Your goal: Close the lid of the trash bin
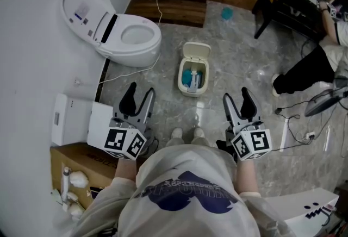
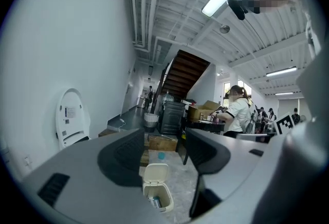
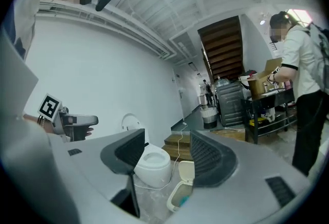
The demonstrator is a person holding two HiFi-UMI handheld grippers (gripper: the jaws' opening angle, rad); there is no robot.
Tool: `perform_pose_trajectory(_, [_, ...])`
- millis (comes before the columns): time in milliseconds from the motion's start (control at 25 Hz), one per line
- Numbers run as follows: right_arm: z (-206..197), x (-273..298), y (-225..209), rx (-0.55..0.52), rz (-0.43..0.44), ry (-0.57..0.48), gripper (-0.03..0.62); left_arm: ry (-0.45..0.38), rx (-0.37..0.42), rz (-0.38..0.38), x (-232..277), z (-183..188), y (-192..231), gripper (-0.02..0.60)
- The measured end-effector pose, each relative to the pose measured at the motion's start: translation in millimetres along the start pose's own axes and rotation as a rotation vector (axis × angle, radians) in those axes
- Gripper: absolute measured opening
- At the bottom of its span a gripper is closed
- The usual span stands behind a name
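Observation:
A small cream trash bin (image 1: 193, 82) stands on the marble floor ahead of my feet. Its lid (image 1: 197, 51) is swung up and back, and blue rubbish shows inside. My left gripper (image 1: 138, 95) hovers near the bin's left, my right gripper (image 1: 237, 99) to its right; both are open, hold nothing and are well short of it. In the left gripper view the bin (image 2: 163, 201) and raised lid (image 2: 156, 172) show low between the spread jaws of the left gripper (image 2: 164, 156). In the right gripper view the bin (image 3: 177, 198) sits low under the right gripper (image 3: 167, 153).
A white toilet (image 1: 122, 32) with its seat up stands at the left wall, and a cable (image 1: 130, 73) trails past it. Wooden steps (image 1: 168, 2) lie beyond. A white box (image 1: 73, 119) and a cardboard box (image 1: 81, 162) sit near left. A person (image 1: 318, 64) and black furniture (image 1: 283, 5) are at right.

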State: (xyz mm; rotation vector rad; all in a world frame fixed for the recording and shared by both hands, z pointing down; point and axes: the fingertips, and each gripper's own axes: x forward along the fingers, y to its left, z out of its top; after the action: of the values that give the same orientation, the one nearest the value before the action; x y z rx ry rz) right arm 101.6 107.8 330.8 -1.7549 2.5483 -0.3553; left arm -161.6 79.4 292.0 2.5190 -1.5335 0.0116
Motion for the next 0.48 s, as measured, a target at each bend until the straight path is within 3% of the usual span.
perform_pose_trajectory(80, [0.9,-0.6,-9.6,0.012,-0.015,-0.004,0.286,-0.017,-0.012,0.01,2.1,2.7,4.2,0.277])
perform_pose_trajectory(160, [1.7,-0.2,-16.9,0.019,-0.018,-0.006,0.302,-0.026,-0.021,0.017,5.4,4.1,5.4,0.302])
perform_pose_trajectory(480, [4.8,7.1,-43.7,0.022,0.011,0.004,0.336,-0.025,-0.024,0.039,30.0,2.9,-8.9,0.325])
